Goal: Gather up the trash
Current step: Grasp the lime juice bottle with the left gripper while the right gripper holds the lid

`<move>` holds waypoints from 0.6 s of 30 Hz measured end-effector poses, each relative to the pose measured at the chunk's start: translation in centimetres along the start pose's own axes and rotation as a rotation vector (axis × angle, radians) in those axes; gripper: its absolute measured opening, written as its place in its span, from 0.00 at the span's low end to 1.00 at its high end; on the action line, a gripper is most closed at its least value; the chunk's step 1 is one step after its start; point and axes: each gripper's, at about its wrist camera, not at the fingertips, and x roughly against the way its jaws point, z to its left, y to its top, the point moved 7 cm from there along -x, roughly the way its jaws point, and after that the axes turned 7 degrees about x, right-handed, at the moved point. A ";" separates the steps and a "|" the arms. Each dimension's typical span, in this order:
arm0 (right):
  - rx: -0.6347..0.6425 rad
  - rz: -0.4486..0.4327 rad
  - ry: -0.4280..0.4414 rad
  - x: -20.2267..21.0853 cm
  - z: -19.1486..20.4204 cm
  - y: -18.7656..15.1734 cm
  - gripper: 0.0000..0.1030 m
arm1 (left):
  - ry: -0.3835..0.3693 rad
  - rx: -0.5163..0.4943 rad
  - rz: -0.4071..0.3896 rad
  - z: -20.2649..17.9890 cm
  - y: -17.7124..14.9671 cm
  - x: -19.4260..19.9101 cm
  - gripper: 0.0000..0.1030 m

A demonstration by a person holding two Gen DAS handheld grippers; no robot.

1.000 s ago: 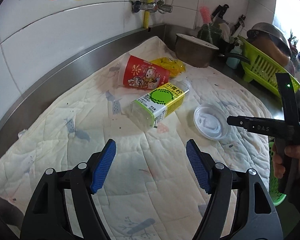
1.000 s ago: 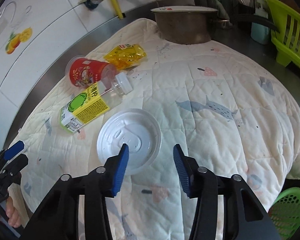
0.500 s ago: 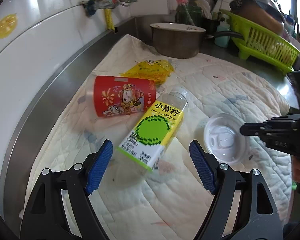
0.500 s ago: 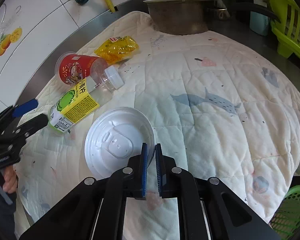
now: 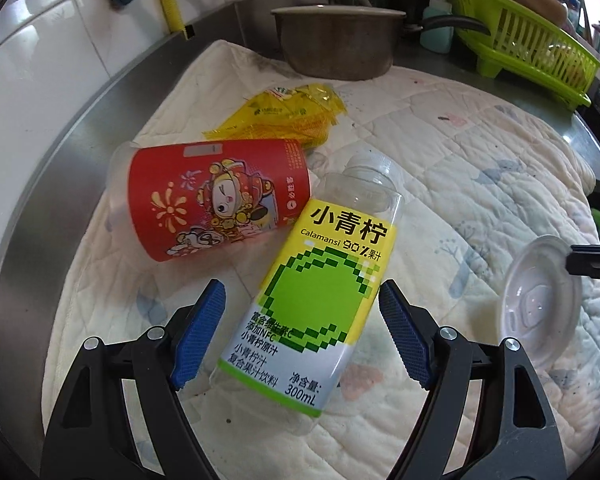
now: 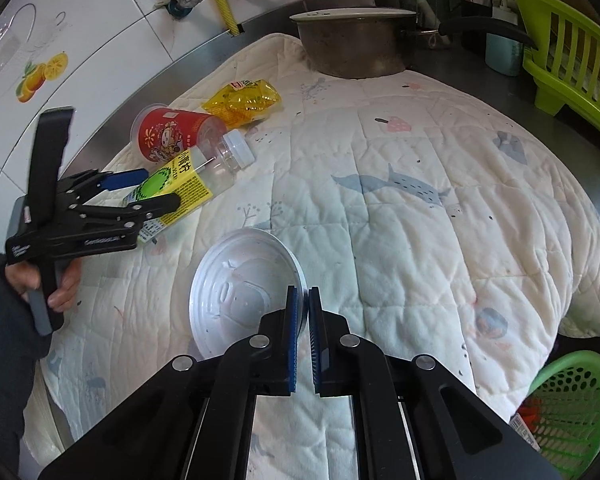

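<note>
A clear juice bottle (image 5: pixel 320 292) with a yellow-green label lies on the quilted cloth (image 5: pixel 480 184). My left gripper (image 5: pixel 302 328) is open, its blue pads on either side of the bottle's lower half. A red paper cup (image 5: pixel 216 204) lies on its side touching the bottle, with a yellow wrapper (image 5: pixel 284 116) behind it. My right gripper (image 6: pixel 303 336) is shut on the rim of a white plastic lid (image 6: pixel 244 292), lifted and tilted above the cloth. The lid (image 5: pixel 540 300) also shows at the right of the left wrist view. The bottle (image 6: pixel 188 184), cup (image 6: pixel 172 132) and wrapper (image 6: pixel 244 102) show in the right wrist view.
A metal pot (image 6: pixel 352 44) stands at the back of the cloth. A green dish rack (image 6: pixel 572 60) is at the far right on the steel counter. A green mesh basket (image 6: pixel 568 404) sits below the cloth's right edge. The tiled wall (image 5: pixel 40 60) runs along the left.
My left gripper has moved forward until its open pads straddle the bottle. My right gripper shut on the lid's rim and has lifted it off the cloth.
</note>
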 end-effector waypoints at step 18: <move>0.004 -0.056 -0.006 5.8 -0.9 -3.5 0.05 | 0.043 0.096 -0.061 -2.4 -2.2 3.5 0.54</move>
